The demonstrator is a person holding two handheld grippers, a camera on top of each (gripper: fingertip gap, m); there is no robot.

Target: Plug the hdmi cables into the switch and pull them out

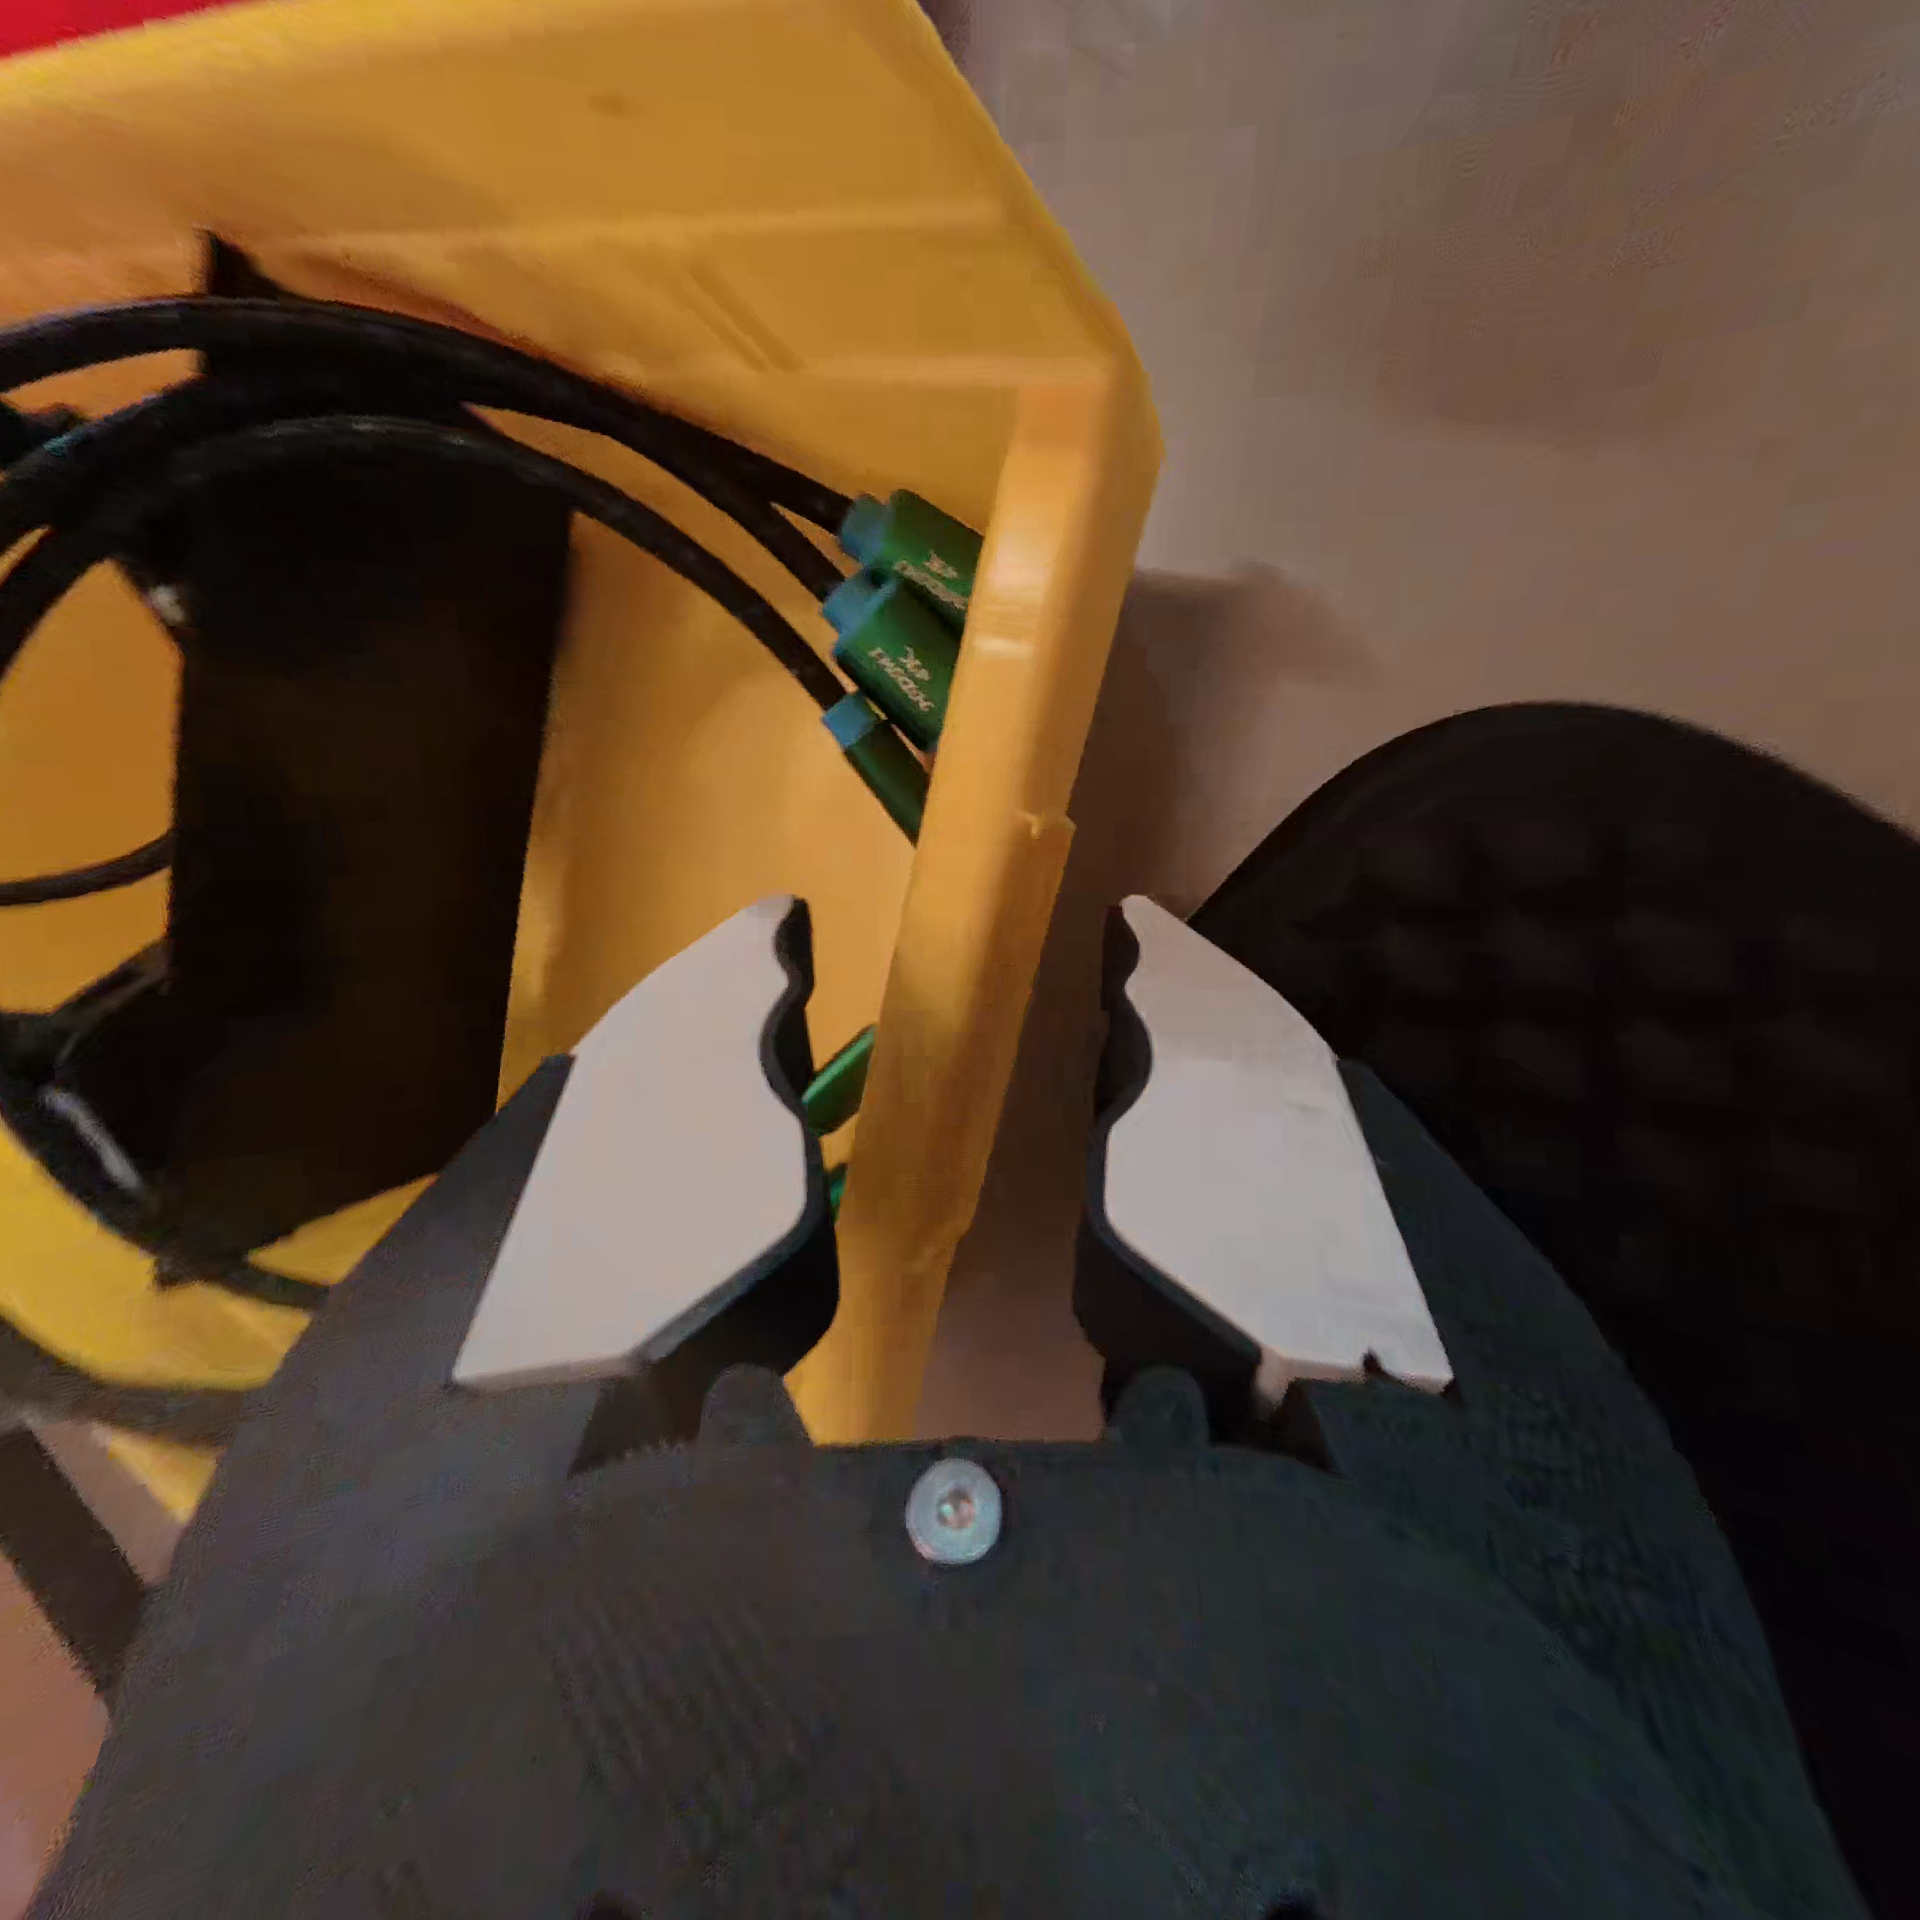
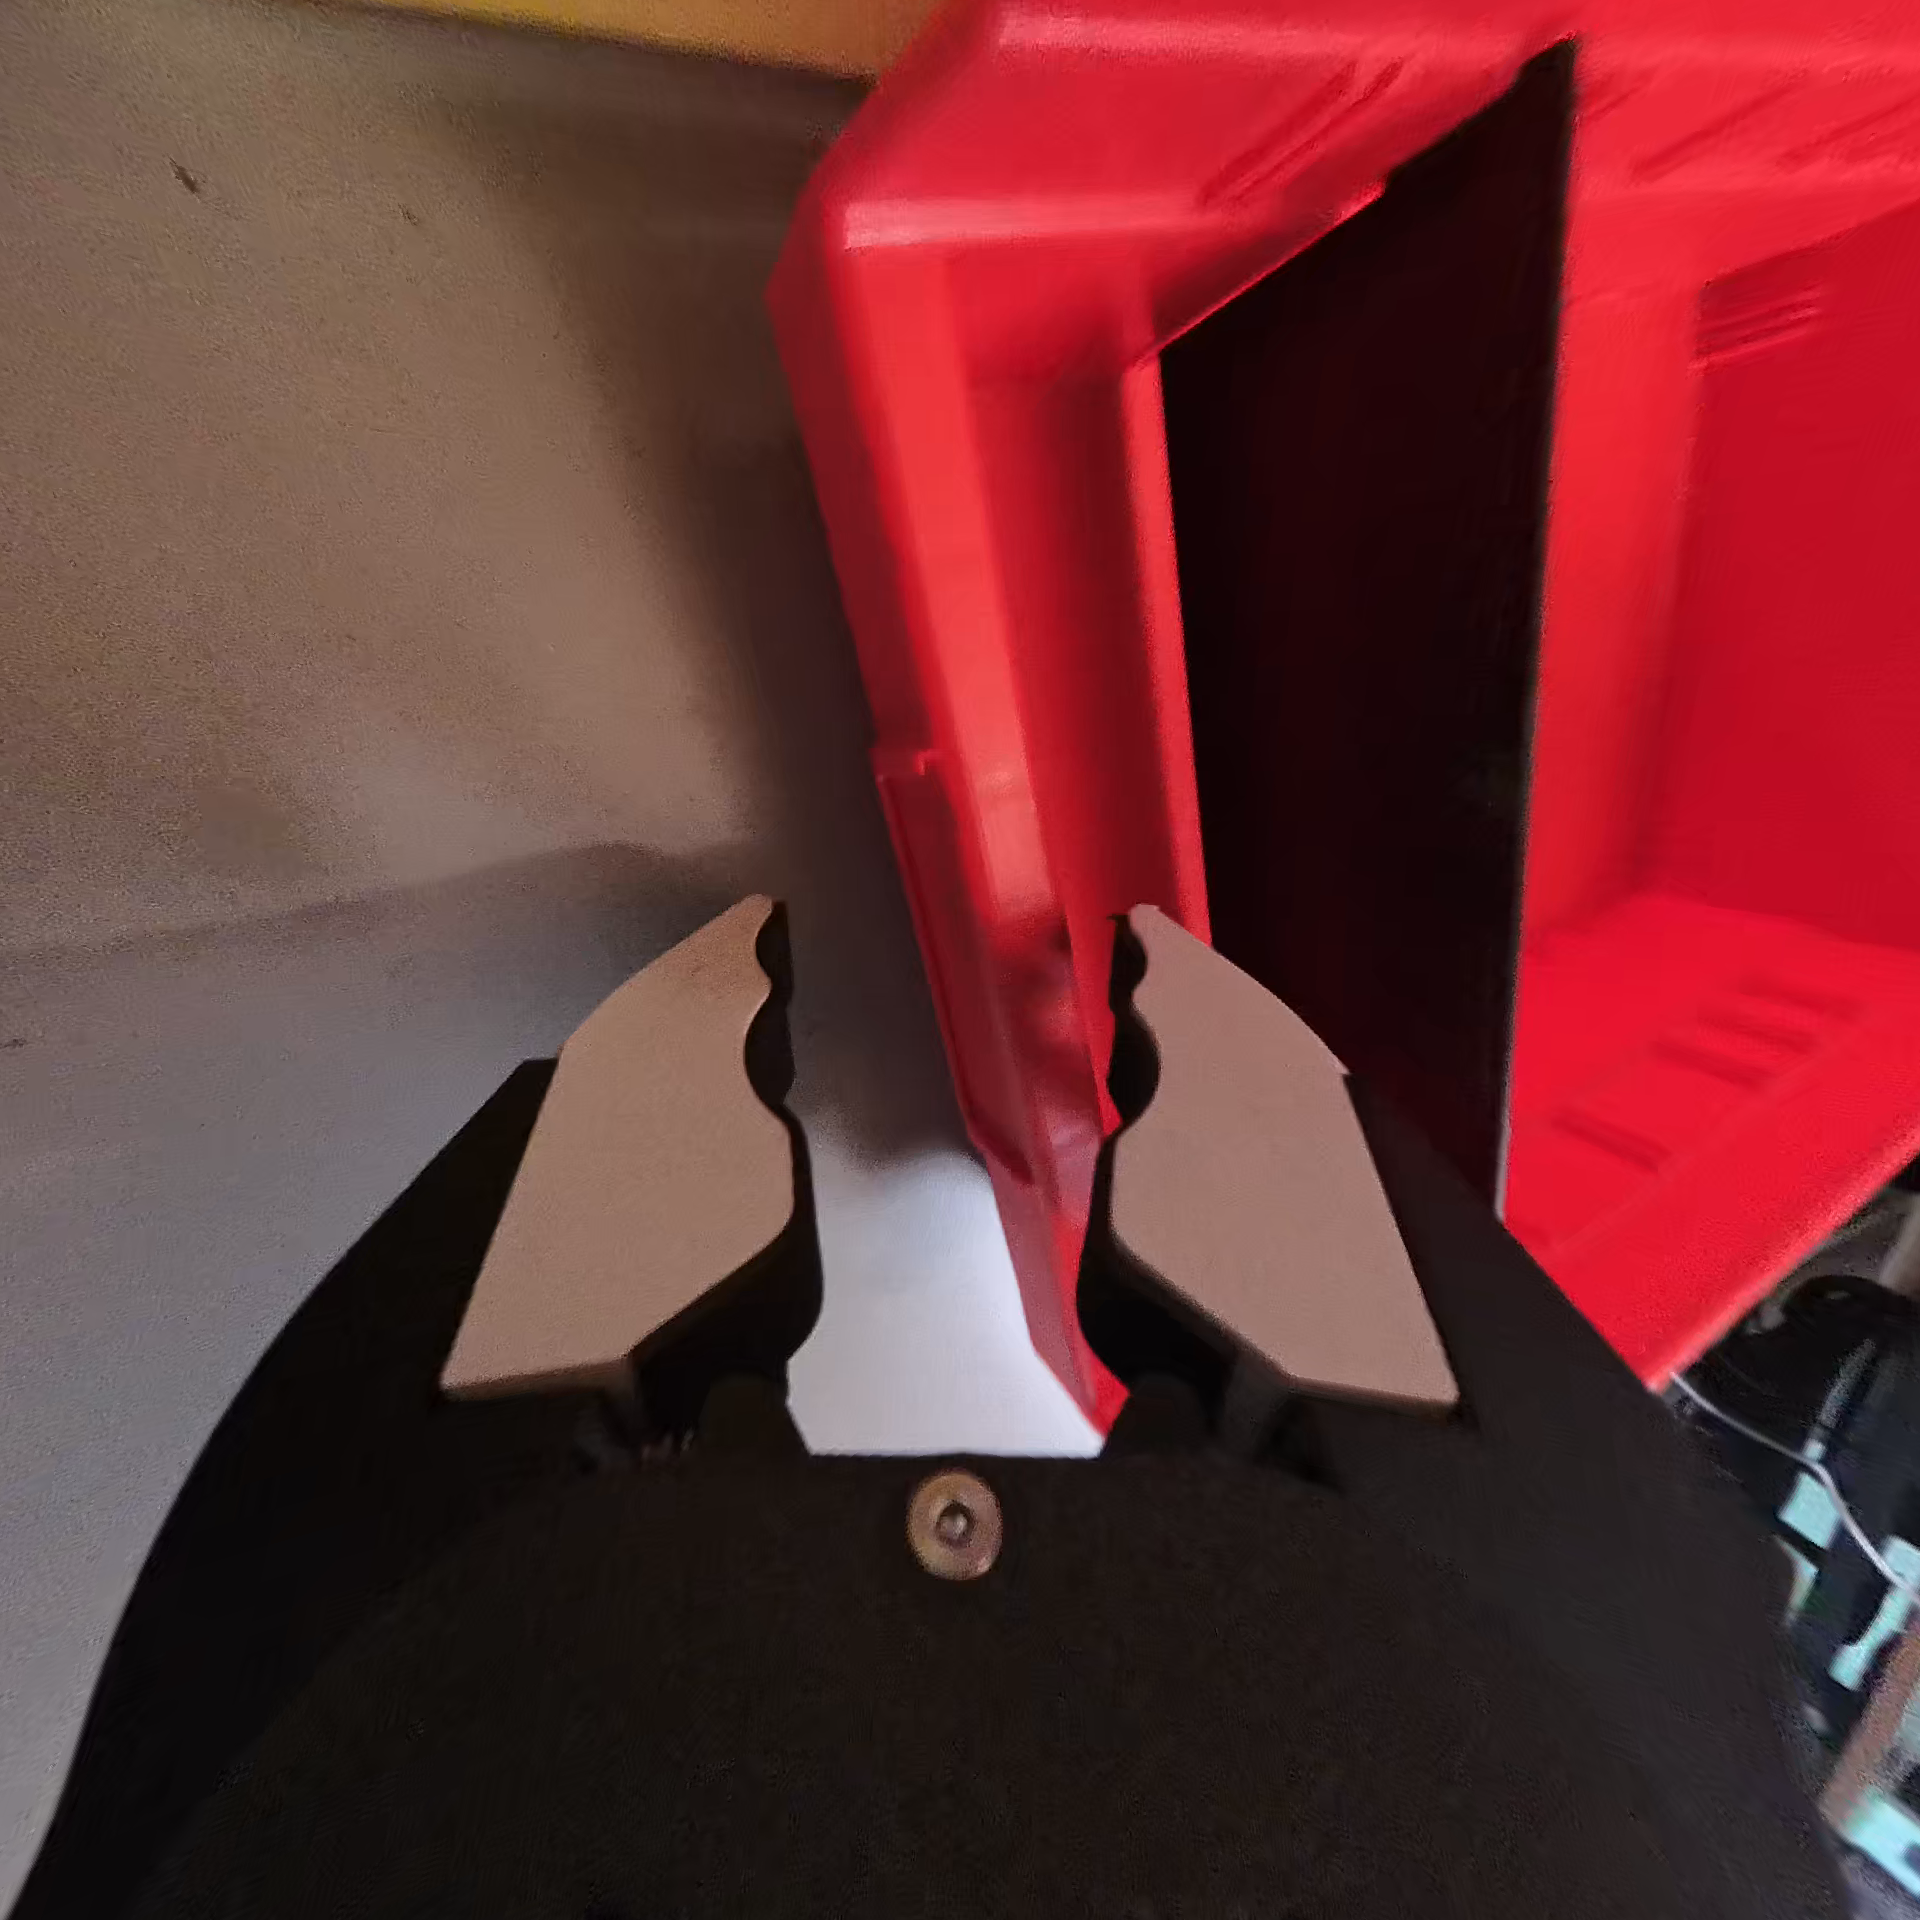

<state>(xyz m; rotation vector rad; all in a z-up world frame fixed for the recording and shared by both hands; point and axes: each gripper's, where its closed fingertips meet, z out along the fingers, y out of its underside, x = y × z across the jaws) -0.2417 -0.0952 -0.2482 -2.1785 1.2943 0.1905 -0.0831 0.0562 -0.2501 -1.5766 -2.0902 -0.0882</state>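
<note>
In the left wrist view, a yellow bin (image 1: 644, 208) holds coiled black HDMI cables (image 1: 416, 364) with green plugs (image 1: 899, 634) lying against its wall. A black box-shaped thing (image 1: 343, 831) stands inside it; blur hides what it is. My left gripper (image 1: 956, 914) is open, its jaws straddling the bin's rim (image 1: 997, 935). In the right wrist view, a red bin (image 2: 987, 468) holds a flat black panel (image 2: 1371, 623). My right gripper (image 2: 951, 909) is open and straddles the red rim, with the right finger (image 2: 1226, 1143) against it.
Both bins rest on a beige surface (image 2: 364, 520). A black textured rounded thing (image 1: 1610, 1039) lies right of the yellow bin. A white patch (image 2: 914, 1299) shows under the right gripper. Wires and small parts (image 2: 1849, 1507) lie at the lower right. The gap from one gripper's tips to the other's is roughly 20 cm.
</note>
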